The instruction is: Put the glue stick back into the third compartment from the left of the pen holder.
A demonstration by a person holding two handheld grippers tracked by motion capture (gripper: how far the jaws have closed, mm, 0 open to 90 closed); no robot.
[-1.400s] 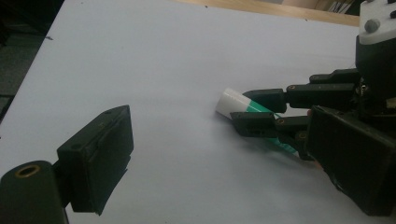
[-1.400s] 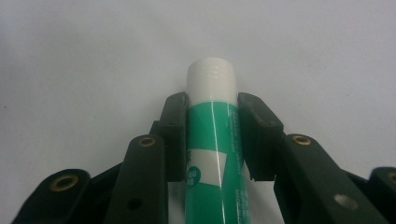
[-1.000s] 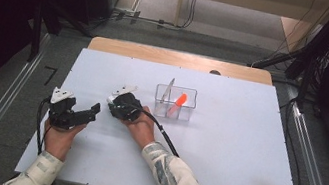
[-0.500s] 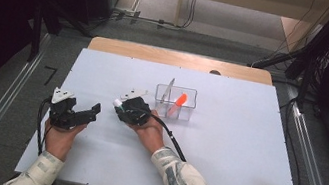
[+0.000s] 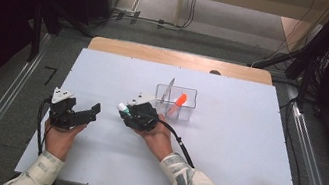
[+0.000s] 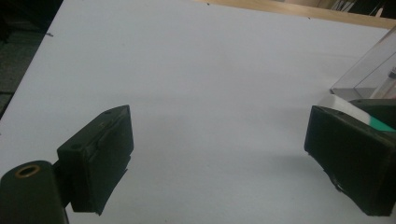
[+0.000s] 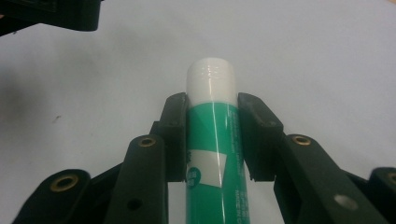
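My right gripper [image 5: 127,113] [image 7: 211,122] is shut on a green glue stick [image 7: 212,154] with a white cap [image 5: 121,107], held near the middle of the white table [image 5: 223,153]. The cap pokes out past the pads on both sides of it. The stick points left, toward my left gripper [image 5: 88,113] [image 6: 219,156], which a hand holds at the table's left. Its jaws stand wide open over bare table with nothing between them. Past the right jaw in the left gripper view, the glue stick [image 6: 379,122] shows.
A clear plastic box [image 5: 188,92] [image 6: 369,70] stands just behind and right of the right gripper, holding an orange marker [image 5: 180,98] and a thin grey item [image 5: 168,89]. The table's wooden far edge [image 5: 183,59] lies beyond. Metal rails run along both sides.
The right hand has carried the glue stick to the right, closer to the clear box. The left hand and its gripper have stayed put.
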